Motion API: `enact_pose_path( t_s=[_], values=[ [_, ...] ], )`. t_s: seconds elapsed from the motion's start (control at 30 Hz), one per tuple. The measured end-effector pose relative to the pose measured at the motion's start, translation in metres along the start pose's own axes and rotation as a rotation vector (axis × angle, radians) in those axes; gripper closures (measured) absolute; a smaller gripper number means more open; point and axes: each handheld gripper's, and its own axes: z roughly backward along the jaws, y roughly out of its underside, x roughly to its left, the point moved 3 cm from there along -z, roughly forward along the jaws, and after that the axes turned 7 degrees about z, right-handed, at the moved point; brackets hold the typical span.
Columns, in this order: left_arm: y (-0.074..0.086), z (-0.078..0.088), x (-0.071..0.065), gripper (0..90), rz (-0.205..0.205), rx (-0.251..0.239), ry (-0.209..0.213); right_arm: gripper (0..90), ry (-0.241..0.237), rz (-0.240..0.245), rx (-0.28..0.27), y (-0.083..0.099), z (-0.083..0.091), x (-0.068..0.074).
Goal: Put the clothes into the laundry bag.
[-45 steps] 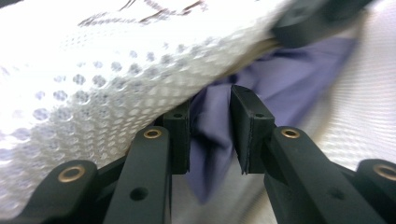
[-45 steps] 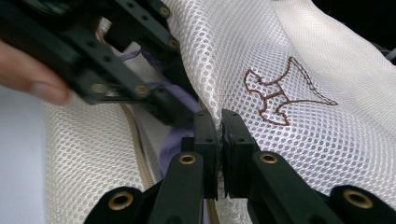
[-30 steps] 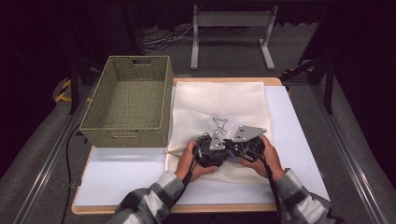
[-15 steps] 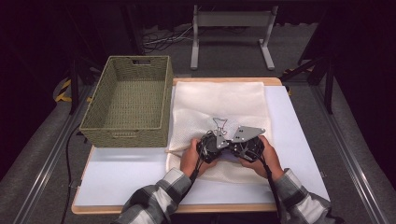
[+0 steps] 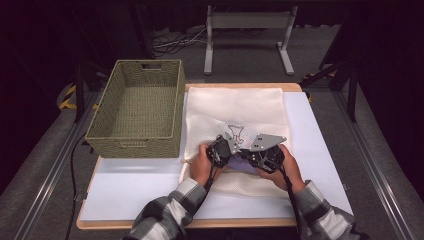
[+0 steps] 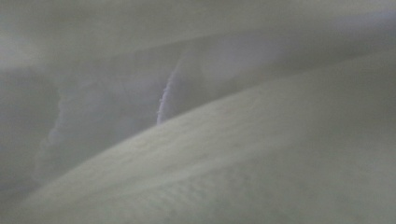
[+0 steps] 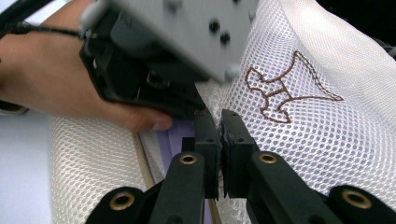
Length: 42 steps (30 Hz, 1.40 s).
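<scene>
One white mesh bag [image 5: 235,107] lies flat on the bench [image 5: 130,192], and both pairs of tongs work at its near part, side by side and almost touching. The right tongs [image 7: 220,126] are clamped on a fold of the mesh, jaws pressed together with the netting pinched between them, just short of the one brown stitched emblem [image 7: 285,88]. A pale purple strip [image 7: 175,135] shows under the mesh, to the left of these jaws. The left tongs [image 5: 220,150] have just been closing; their own view is blurred white cloth pressed close, and they sit together on the bag's fabric. Two hands hold the tools: the left hand [image 7: 56,79] and the right hand [image 5: 285,170]. One woven basket [image 5: 137,107] stands beyond and to the left of the left tongs, beside the bag.
</scene>
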Motion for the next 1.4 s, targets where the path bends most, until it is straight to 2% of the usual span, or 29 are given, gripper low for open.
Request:
enact_pose_path(
  t_s=[0.03, 0.2, 0.27, 0.3, 0.37, 0.43, 0.57, 0.63, 0.67, 0.7, 0.77, 0.8, 0.9, 1.0, 1.07, 1.13, 1.2, 1.27, 1.3, 1.37, 1.4],
  values=[
    [0.000, 0.000, 0.000, 87.5, 0.000, 0.000, 0.000, 86.9, 0.000, 0.000, 0.000, 0.000, 0.000, 0.000],
    [0.002, 0.004, 0.003, 86.8, 0.033, -0.011, 0.078, 86.9, -0.003, -0.002, 0.006, 0.001, -0.002, -0.001],
    [0.003, 0.007, 0.003, 85.5, 0.056, -0.025, 0.133, 86.8, -0.003, -0.002, 0.006, 0.002, -0.002, -0.001],
    [0.003, 0.009, 0.003, 83.1, 0.058, -0.026, 0.170, 86.9, -0.002, -0.001, 0.007, 0.002, -0.002, -0.001],
    [0.004, 0.012, 0.003, 80.7, 0.057, -0.031, 0.189, 86.9, 0.004, -0.003, 0.007, 0.002, -0.002, -0.002],
    [0.006, 0.016, 0.001, 75.9, 0.057, -0.045, 0.255, 86.8, 0.005, -0.006, 0.006, 0.002, -0.001, -0.002],
    [0.009, 0.026, -0.002, 68.7, 0.035, -0.054, 0.314, 86.8, 0.008, -0.003, 0.004, 0.002, -0.001, -0.003],
    [0.010, 0.031, -0.004, 65.2, 0.017, -0.063, 0.371, 86.8, 0.008, -0.004, 0.004, 0.002, 0.000, -0.003],
    [0.010, 0.034, -0.006, 64.0, -0.009, -0.064, 0.393, 86.8, 0.008, -0.005, 0.004, 0.002, 0.000, -0.003],
    [0.009, 0.034, -0.008, 62.2, -0.025, -0.057, 0.403, 86.9, 0.006, -0.005, 0.005, 0.002, -0.001, -0.003],
    [0.009, 0.034, -0.010, 56.8, -0.028, -0.053, 0.418, 86.8, 0.004, -0.004, 0.007, 0.002, -0.001, -0.003],
    [0.008, 0.032, -0.014, 56.8, -0.034, -0.043, 0.442, 86.8, 0.004, -0.004, 0.008, 0.002, -0.001, -0.002],
    [0.006, 0.025, -0.023, 50.7, -0.060, -0.021, 0.417, 86.8, 0.005, -0.005, 0.009, 0.001, -0.001, -0.002],
    [0.006, 0.016, -0.024, 53.1, -0.064, 0.024, 0.384, 86.8, 0.001, -0.003, 0.014, 0.002, -0.002, -0.002],
    [0.005, 0.013, -0.023, 54.9, -0.039, 0.029, 0.386, 86.7, -0.001, 0.002, 0.016, 0.002, -0.003, -0.001],
    [0.004, 0.013, -0.023, 60.1, -0.045, 0.036, 0.364, 86.7, 0.000, 0.002, 0.015, 0.002, -0.003, -0.001],
    [0.004, 0.012, -0.020, 75.1, -0.047, 0.039, 0.351, 86.8, -0.002, 0.000, 0.015, 0.002, -0.003, -0.002],
    [0.004, 0.011, -0.018, 84.2, -0.051, 0.042, 0.352, 86.8, 0.000, 0.001, 0.018, 0.002, -0.003, -0.001],
    [0.003, 0.010, -0.018, 88.0, -0.064, 0.041, 0.332, 86.8, 0.000, 0.002, 0.018, 0.002, -0.003, -0.001],
    [0.002, 0.009, -0.018, 89.9, -0.086, 0.039, 0.282, 86.8, 0.001, 0.002, 0.018, 0.002, -0.003, -0.001],
    [0.002, 0.009, -0.018, 90.0, -0.086, 0.039, 0.282, 86.8, 0.000, 0.000, 0.017, 0.002, -0.003, -0.001]
  ],
)
